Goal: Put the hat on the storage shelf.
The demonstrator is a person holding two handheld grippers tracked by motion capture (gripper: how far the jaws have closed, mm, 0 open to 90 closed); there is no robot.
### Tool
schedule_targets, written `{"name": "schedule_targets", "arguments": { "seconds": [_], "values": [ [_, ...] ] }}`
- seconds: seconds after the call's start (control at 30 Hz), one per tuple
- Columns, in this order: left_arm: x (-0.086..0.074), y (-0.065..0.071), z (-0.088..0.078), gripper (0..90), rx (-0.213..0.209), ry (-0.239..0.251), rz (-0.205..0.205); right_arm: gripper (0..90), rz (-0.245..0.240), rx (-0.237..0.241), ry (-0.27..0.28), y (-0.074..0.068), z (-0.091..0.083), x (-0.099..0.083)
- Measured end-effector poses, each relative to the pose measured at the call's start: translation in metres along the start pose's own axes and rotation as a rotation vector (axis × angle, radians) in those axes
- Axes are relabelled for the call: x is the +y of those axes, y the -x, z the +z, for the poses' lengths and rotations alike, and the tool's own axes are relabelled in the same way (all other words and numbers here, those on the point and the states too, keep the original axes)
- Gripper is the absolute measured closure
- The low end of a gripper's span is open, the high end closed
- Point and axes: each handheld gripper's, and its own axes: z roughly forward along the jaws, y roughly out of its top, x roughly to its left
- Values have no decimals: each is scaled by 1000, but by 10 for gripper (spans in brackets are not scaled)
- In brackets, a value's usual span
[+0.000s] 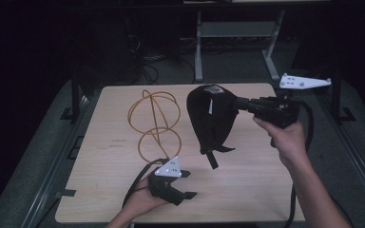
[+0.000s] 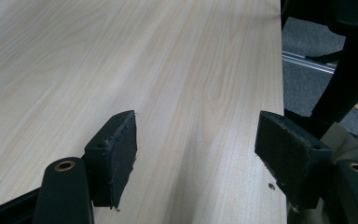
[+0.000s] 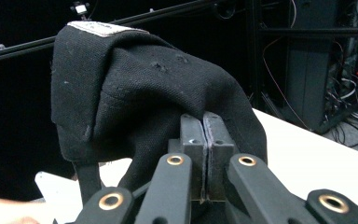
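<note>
A black fabric cap (image 1: 212, 118) with a white label and a dangling strap hangs above the light wooden table (image 1: 247, 185). My right gripper (image 1: 241, 103) is shut on the cap's edge and holds it up in the air; in the right gripper view the cap (image 3: 135, 88) drapes over the shut gripper (image 3: 206, 122). My left gripper (image 1: 186, 184) rests low near the table's front edge, open, with nothing between its pads (image 2: 116, 154). A coiled orange cable (image 1: 154, 124) lies on the table left of the cap.
A metal desk frame (image 1: 237, 42) stands on the floor beyond the table. Black rails run along both sides of the table. The table's right edge (image 2: 279, 93) lies close to the left gripper's far pad.
</note>
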Motion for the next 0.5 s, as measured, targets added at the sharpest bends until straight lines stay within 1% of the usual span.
{"name": "schedule_targets", "arguments": {
  "seconds": [0.1, 0.17, 0.2, 0.23, 0.3, 0.4, 0.5],
  "values": [
    [0, 0, 0, 290, 0, -1, 5, 889, -13, 4, -15, -3, 12, 12],
    [-1, 0, 2, 290, -4, -3, -4, 889, -23, -2, -29, -4, 20, 20],
    [0, 0, 1, 290, -2, -6, -4, 889, -20, -3, -37, -5, 26, 24],
    [-1, 1, 2, 290, -5, -1, -13, 889, -20, -7, -45, -5, 29, 27],
    [-1, 1, 2, 290, -7, -6, -9, 889, -21, -19, -64, -3, 37, 34],
    [0, 0, 1, 290, -9, -17, 6, 889, -22, -36, -76, 1, 46, 46],
    [-1, -1, 0, 290, -9, -6, 0, 889, -23, -46, -80, 2, 53, 58]
  ]
}}
